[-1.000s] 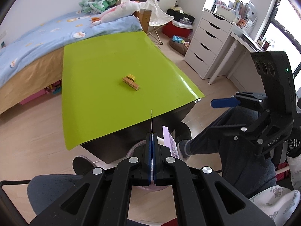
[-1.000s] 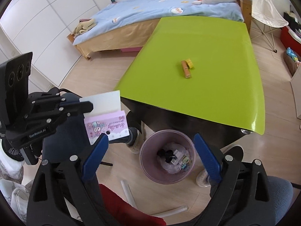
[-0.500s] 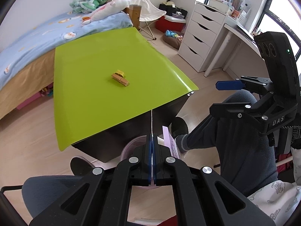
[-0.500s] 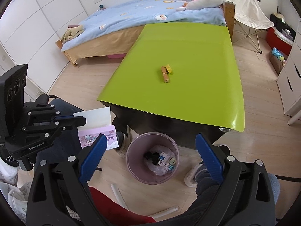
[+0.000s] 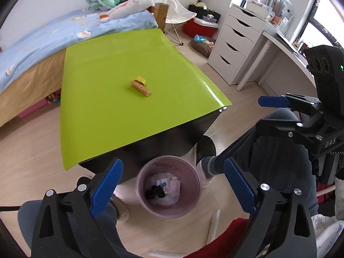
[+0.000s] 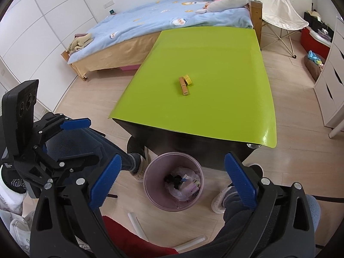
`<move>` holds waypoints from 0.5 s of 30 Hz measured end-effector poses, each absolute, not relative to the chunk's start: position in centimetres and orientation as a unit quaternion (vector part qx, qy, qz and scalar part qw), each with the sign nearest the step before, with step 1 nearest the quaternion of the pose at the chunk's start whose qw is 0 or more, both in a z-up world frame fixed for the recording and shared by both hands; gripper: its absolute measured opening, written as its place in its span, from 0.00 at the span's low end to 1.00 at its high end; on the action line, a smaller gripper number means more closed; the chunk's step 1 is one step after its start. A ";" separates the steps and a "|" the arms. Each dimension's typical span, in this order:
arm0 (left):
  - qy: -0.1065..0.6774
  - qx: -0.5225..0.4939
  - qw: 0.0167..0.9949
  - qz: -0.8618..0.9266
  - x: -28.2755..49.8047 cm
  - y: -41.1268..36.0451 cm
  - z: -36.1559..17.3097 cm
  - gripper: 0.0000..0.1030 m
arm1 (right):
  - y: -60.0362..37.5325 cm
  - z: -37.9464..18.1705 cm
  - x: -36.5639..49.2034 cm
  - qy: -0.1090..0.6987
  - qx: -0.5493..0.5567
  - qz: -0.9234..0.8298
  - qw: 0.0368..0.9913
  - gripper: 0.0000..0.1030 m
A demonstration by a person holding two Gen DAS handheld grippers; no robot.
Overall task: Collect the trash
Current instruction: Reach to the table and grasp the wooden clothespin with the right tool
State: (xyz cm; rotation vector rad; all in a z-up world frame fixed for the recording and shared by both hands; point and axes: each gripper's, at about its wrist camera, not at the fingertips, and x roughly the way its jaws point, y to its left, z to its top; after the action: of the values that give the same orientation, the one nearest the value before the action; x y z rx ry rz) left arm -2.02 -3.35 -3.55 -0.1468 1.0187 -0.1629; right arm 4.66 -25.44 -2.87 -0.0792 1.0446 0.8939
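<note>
Trash on the green table (image 5: 103, 90): two small pieces lying touching each other near its middle — a tan, elongated wrapper-like bar (image 5: 140, 88) and a smaller yellow piece (image 5: 141, 80) at its far end. Same pair in the right wrist view, bar (image 6: 184, 86) and yellow piece (image 6: 188, 80) side by side. Print or material too small to make out.

Left gripper (image 5: 172, 186): jaws spread wide, blue pads bare, nothing between them; it hangs above the bin. Right gripper (image 6: 171, 183): likewise spread wide and holding nothing, over the floor in front of the table. Each gripper shows partly in the other's view, cut off at the frame edge.

Pink-lilac waste bin (image 5: 142, 195) stands on the wood floor against the table's near dark side, between the person's feet. Inside: a clear liner, a black crumpled item, a pale pink printed card or packet, some small blue-and-white bits; finer detail unreadable. Right view of the bin (image 6: 150, 191) shows the same jumble.

White tube (image 6: 135, 222) on the floor near the bin, partly hidden by red fabric (image 6: 129, 236).
</note>
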 end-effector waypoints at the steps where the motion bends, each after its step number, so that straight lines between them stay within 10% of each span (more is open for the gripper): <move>1: 0.487 -0.072 0.867 -0.074 -1.9 -3.2 -3.6 0.93 | -25.4 -2.9 4.6 0.482 -0.037 0.413 0.772 0.93; 15: 0.482 -0.078 0.871 -0.052 0.0 -0.7 -3.5 0.93 | -22.6 -2.8 6.8 0.477 -0.049 0.417 0.772 0.94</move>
State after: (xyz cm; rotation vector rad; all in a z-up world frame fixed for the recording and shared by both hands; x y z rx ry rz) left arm -0.05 -0.68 -3.55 -0.1636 1.0072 -0.1092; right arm 6.80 -22.57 -2.83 -0.1070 1.0332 0.9043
